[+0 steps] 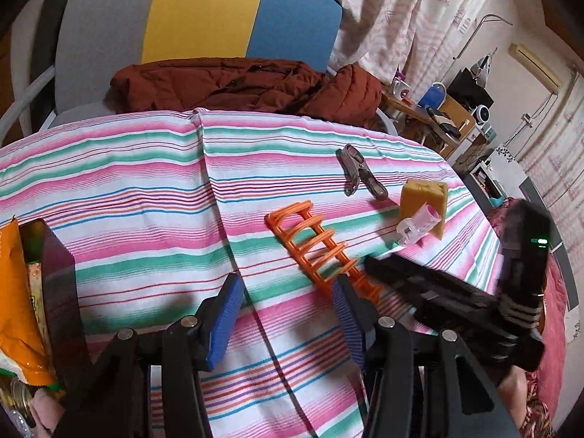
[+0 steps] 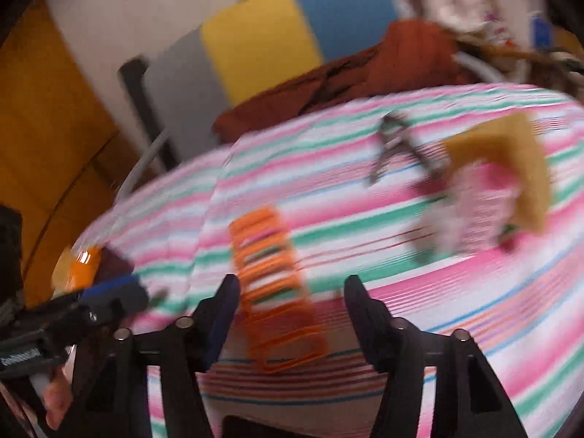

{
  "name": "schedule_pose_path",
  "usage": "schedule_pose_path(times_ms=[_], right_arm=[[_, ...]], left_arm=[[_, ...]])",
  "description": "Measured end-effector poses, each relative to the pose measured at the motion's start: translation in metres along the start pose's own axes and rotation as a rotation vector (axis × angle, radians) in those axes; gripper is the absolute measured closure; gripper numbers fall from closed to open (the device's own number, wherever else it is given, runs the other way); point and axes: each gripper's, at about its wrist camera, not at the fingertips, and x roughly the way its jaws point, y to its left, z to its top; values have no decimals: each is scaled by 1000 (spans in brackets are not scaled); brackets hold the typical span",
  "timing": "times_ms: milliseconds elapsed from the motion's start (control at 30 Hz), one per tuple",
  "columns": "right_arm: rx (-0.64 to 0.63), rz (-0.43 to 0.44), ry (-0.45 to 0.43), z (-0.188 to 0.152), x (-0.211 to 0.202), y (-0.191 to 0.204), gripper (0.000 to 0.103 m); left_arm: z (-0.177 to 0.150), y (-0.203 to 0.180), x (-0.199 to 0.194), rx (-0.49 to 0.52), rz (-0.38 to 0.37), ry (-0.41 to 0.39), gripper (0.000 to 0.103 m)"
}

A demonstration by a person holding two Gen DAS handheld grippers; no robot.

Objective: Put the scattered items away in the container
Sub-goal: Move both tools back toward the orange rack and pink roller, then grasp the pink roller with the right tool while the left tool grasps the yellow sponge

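Two grippers over striped cloth [image 1: 146, 197]. Left gripper [image 1: 288, 314]: jaws apart, nothing between, only cloth below. Right gripper [image 2: 292, 314]: jaws apart, astride the orange rack [image 2: 270, 292], pads not pressing it. Rack lies flat mid-cloth; yellow sponge [image 1: 423, 200], clear clip [image 1: 416, 226], metal clip [image 1: 359, 175] beyond. Container [image 1: 58, 273] at left edge, holding packets.

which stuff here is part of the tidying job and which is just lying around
Part of the job:
orange rack
yellow sponge
clear clip
metal tool
container, already holding snack packets

Just lying around:
brown jacket
chair
mug
curtain
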Motion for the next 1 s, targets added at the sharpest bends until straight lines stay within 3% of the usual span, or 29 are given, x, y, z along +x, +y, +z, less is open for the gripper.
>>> schedule_pose_path(times_ms=[167,233,433,500,567,833,933,1000], right_arm=[[55,-224,-117,7,-29,-40,31],[86,-245,-119,12,-29,-54,28],[113,-226,-72,27,4,-64,29],[115,-220,-66,27,14,-63,38],[115,-205,-79,25,19,-65,38],[170,-108,-110,7,3,-69,39],[180,-68,-129,1,-5,-65,40],[197,-4,-150,0,-11,-61,40]], left_arm=[[6,-11,18,-41,-28,31,47],[9,-20,30,-44,-39,66,46],[19,-46,68,5,4,137,46],[20,-54,79,45,41,149,46],[20,-57,87,68,58,161,46],[19,-64,97,75,78,139,41],[20,-65,96,67,53,147,41],[20,-66,97,61,46,155,41]])
